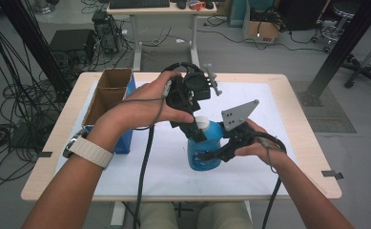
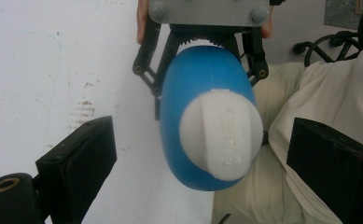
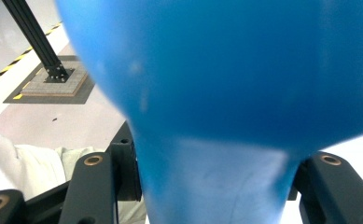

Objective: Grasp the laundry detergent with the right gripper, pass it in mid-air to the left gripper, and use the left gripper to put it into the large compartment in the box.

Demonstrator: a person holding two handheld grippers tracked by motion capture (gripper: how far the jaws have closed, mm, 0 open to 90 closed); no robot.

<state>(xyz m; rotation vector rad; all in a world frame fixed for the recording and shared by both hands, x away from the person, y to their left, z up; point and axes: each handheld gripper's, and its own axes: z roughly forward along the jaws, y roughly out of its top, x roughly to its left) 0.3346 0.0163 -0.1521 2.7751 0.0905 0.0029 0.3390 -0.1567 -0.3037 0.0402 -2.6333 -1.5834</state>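
Note:
A blue bottle [image 1: 207, 149] with a white cap [image 1: 202, 122] stands on the white mat [image 1: 269, 114] near the table's middle. My right gripper [image 1: 211, 155] comes in from the right and is shut on the bottle's body; in the right gripper view the blue bottle [image 3: 226, 93] sits squeezed between both jaws. My left gripper [image 1: 197, 130] hangs over the bottle, pointing down at the cap. Seen from the left gripper view, the white cap [image 2: 221, 135] lies between the wide-apart jaws of the left gripper [image 2: 202, 144], and neither pad touches it. The right gripper [image 2: 202, 42] grips the bottle [image 2: 188, 84] farther off.
An open cardboard box [image 1: 108, 93] with a blue side stands at the table's left. The wooden table edge [image 1: 312, 143] frames the mat. Behind the table are a desk [image 1: 164, 9], cables and black frame posts [image 1: 345, 43]. The person's lap lies below the bottle [image 2: 328, 102].

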